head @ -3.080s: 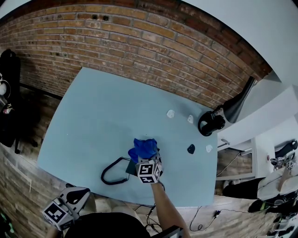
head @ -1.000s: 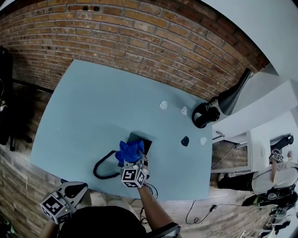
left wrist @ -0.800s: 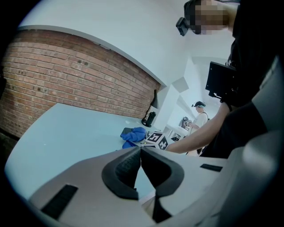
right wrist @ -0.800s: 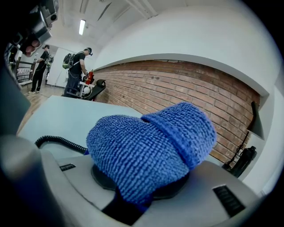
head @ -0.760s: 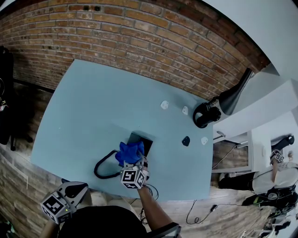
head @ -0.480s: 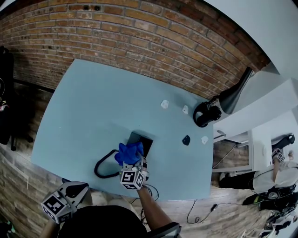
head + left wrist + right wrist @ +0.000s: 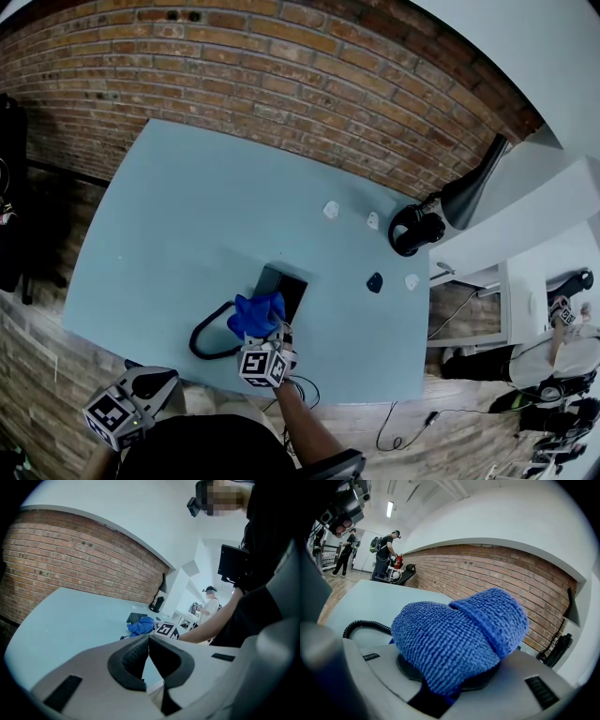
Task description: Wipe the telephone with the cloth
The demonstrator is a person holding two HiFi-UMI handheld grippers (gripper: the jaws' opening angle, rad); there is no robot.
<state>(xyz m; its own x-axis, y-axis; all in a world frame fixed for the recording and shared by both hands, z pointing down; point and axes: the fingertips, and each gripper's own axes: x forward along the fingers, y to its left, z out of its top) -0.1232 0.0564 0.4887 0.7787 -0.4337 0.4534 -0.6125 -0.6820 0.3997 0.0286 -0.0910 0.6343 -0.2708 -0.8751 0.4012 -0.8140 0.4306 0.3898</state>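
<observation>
Tabletop point(image 7: 169, 216) lies open leftward; cord loop point(image 7: 207, 339) flanks the telephone's point(image 7: 287, 285) left, small pieces point(image 7: 330, 209) its right.

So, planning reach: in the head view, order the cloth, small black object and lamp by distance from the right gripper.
1. cloth, held by the right gripper.
2. small black object, off to its right.
3. lamp, far right corner.
</observation>
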